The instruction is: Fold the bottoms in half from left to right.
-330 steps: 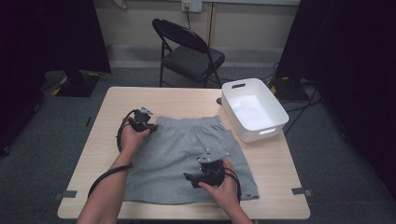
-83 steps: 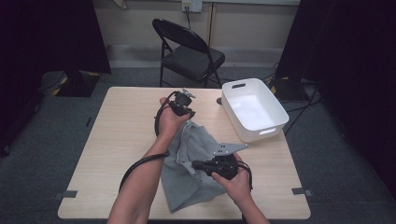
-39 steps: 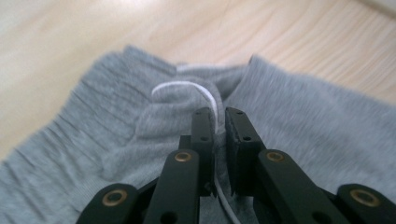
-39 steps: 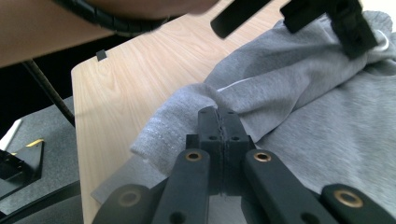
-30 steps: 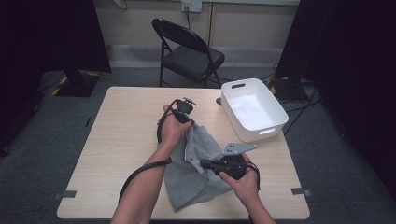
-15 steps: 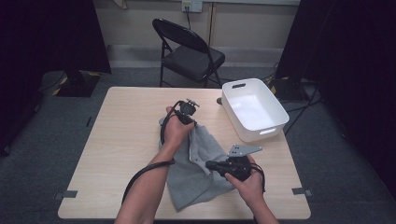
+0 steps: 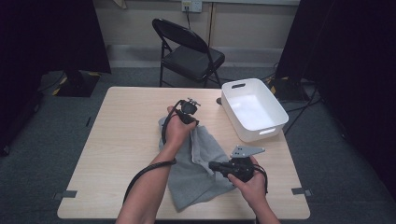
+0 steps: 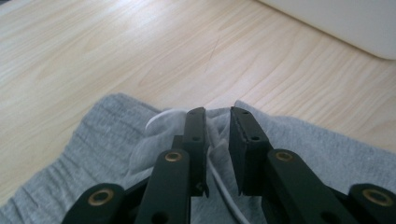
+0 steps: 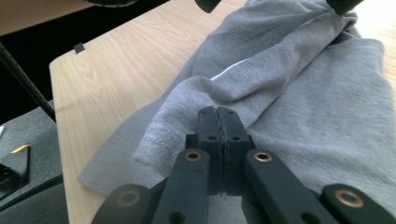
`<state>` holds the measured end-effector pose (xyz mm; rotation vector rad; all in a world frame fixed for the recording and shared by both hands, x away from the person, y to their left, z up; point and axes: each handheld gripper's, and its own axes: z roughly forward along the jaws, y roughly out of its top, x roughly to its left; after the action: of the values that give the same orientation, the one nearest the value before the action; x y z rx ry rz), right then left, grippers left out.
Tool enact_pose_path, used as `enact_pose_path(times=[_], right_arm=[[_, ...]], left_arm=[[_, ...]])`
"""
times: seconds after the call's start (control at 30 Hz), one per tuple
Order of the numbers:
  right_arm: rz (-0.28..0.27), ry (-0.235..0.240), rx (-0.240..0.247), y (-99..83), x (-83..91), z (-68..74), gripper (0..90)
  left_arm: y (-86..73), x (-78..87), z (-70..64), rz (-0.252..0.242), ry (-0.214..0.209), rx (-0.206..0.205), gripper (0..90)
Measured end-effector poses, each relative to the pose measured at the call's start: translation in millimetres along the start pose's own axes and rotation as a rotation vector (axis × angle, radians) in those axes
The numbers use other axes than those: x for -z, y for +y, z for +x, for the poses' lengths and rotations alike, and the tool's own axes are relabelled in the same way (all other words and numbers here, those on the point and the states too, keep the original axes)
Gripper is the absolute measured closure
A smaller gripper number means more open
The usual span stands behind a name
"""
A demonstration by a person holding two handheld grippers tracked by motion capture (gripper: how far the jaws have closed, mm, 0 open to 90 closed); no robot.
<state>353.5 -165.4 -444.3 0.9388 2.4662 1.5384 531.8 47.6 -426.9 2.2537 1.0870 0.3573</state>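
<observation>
A person stands at a pale wooden table folding a grey garment, probably sweat shorts, which lies crumpled at the table's middle, between the two hands. At the left, the left gripper sits at the garment's far end, by the gathered waistband and a thin white drawstring. In the left gripper view its two black jaws stand slightly apart, with fabric bunched around and under them but not clearly pinched between them. Nearer the person and further right, the right gripper has its jaws pressed fully together on a stitched hem of the cloth, as the right gripper view shows. To fold well, the left gripper likely needs a firm bite on the waistband, so both ends can be drawn across evenly without the soft cloth sagging or slipping. The fabric looks like thick, fuzzy, limp fleece knit with a ribbed waistband. At the far right stands a white plastic bin, smooth, rigid and rounded at the corners, close to the garment but apart from it.
</observation>
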Motion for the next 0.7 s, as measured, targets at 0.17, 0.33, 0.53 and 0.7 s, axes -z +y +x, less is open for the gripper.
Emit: enact_pose_path(times=[0.17,0.33,0.53,0.7], right_arm=[[0.0,-0.006,-0.012,-3.2,2.0,-3.0,90.0],[0.001,-0.009,-0.011,-5.4,2.7,-3.6,90.0],[0.006,-0.014,-0.013,-7.8,1.7,-4.6,90.0],[0.014,-0.019,-0.01,-8.4,1.0,-2.8,90.0]], left_arm=[[-0.6,3.0,-1.0,-0.015,0.006,-0.017,73.3],[-4.6,9.6,0.2,-0.024,0.009,-0.014,67.7],[-20.4,10.7,-5.6,-0.01,-0.032,0.0,64.0],[-29.3,4.0,-6.7,0.014,-0.053,0.026,68.2]])
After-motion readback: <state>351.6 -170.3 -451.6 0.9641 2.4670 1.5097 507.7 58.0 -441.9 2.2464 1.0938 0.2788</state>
